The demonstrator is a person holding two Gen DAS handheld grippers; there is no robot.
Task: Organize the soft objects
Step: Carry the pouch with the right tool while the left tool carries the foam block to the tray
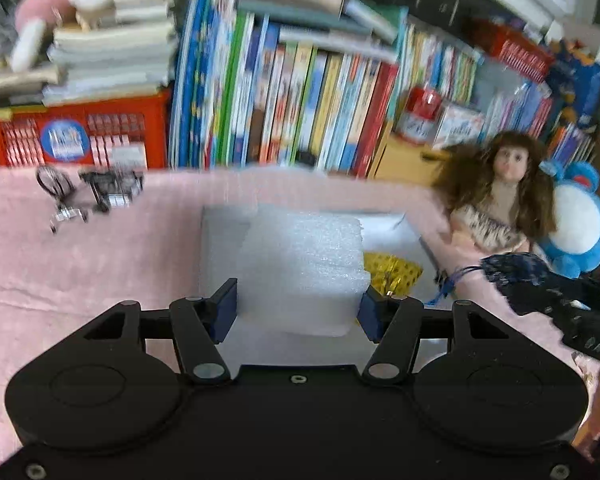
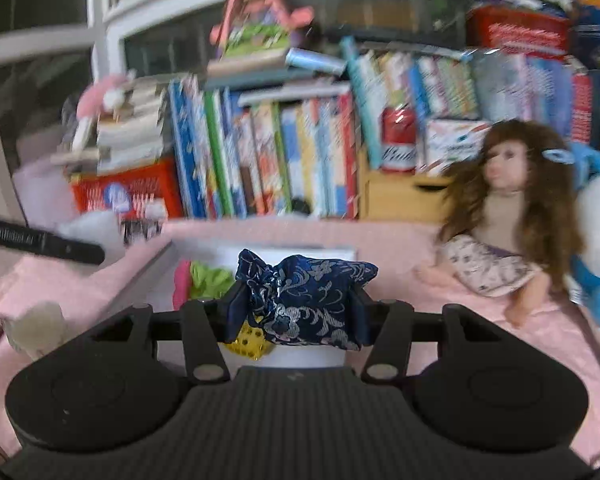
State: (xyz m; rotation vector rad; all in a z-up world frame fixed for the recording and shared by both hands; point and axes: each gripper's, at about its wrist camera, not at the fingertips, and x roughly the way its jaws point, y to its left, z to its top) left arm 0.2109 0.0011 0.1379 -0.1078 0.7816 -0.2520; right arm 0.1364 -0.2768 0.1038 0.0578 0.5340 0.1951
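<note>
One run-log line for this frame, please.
left hand-held gripper: shut on white foam block | right hand-held gripper: shut on blue brocade pouch | both above white box

- The left gripper (image 1: pixel 298 309) is black, with a smooth, flat body.
- It has two round humps, one on each side.
- Its fingers (image 1: pixel 225 309) have blue pads.
- Small silver screws sit on its thin black arms.
- The right gripper (image 2: pixel 298 307) is black too, but its middle has ridged lines.
- Its pads look dark blue.
</note>
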